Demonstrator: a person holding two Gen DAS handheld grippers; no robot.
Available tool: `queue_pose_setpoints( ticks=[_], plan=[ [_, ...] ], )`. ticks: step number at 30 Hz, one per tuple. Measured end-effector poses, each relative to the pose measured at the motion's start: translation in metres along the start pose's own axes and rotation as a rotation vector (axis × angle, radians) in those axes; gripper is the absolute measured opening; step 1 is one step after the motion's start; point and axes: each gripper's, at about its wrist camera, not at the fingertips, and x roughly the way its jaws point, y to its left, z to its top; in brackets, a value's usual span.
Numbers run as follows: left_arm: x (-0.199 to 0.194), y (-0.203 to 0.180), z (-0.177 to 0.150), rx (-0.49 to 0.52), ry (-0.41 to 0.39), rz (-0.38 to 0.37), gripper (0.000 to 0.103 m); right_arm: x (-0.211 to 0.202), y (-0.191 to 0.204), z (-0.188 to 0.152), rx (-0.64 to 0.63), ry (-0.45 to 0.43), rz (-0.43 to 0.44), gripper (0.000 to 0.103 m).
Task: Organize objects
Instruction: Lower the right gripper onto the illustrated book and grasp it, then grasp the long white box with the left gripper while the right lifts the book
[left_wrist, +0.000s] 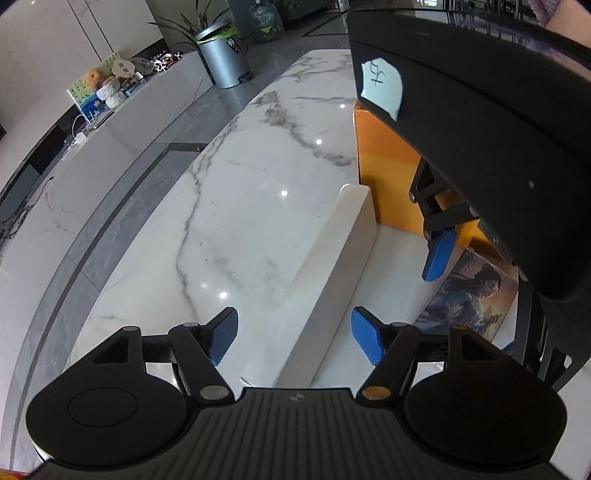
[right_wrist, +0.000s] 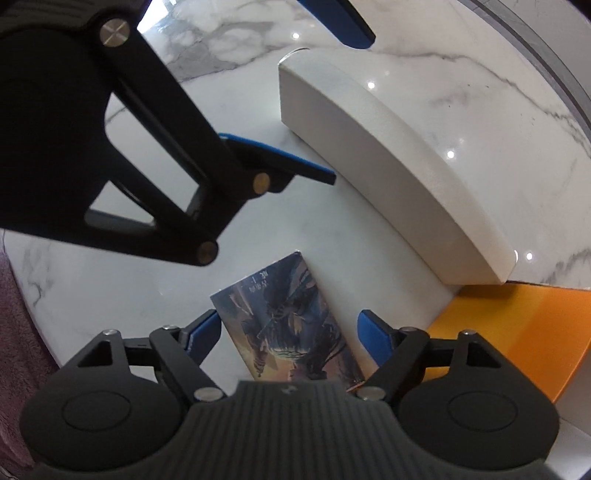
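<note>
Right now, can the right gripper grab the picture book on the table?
Probably yes. The right gripper is open, with its fingers either side of the book lying flat on the marble table. Nothing sits between them, though a flat book may be hard to pinch.

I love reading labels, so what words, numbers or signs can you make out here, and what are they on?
Handwritten mark on the pale sticker on the right gripper: not legible.
Title on the book: upside down, too blurred to read.
Label on the bin: too small to read.
Nothing else carries text.

one illustrated book (right_wrist: 291, 325), one orange book (left_wrist: 388, 162), one white bookend (right_wrist: 388, 147), two grippers (left_wrist: 293, 339).
</note>
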Motion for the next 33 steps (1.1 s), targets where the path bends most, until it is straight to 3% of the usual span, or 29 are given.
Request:
queue_pose_setpoints(
  ticks=[6, 9, 12, 19, 22, 25, 33],
  plan=[
    [0.005, 0.004, -0.002, -0.010, -0.034, -0.060, 0.081, 0.001, -0.012, 0.009, 0.059, 0.012, 0.020, 0.076],
    [0.008, 0.002, -0.007, 0.006, -0.015, -0.048, 0.080, -0.001, -0.015, 0.010, 0.062, 0.006, 0.016, 0.077],
    [0.016, -0.001, -0.014, 0.035, 0.021, -0.016, 0.068, -0.003, -0.018, 0.011, 0.064, -0.003, 0.019, 0.076],
    [0.015, -0.001, -0.018, -0.034, 0.021, -0.020, 0.062, -0.007, -0.027, 0.015, 0.076, -0.016, 0.023, 0.075],
    [0.006, -0.006, -0.022, -0.036, 0.028, -0.024, 0.047, -0.009, -0.029, 0.016, 0.077, -0.024, 0.013, 0.074],
    [-0.004, -0.010, -0.028, -0.082, 0.055, -0.033, 0.034, -0.011, -0.031, 0.015, 0.092, -0.035, 0.006, 0.073],
    [-0.047, -0.019, -0.077, -0.300, 0.183, -0.034, 0.034, -0.015, -0.019, -0.001, 0.166, -0.066, 0.010, 0.073]
  ],
)
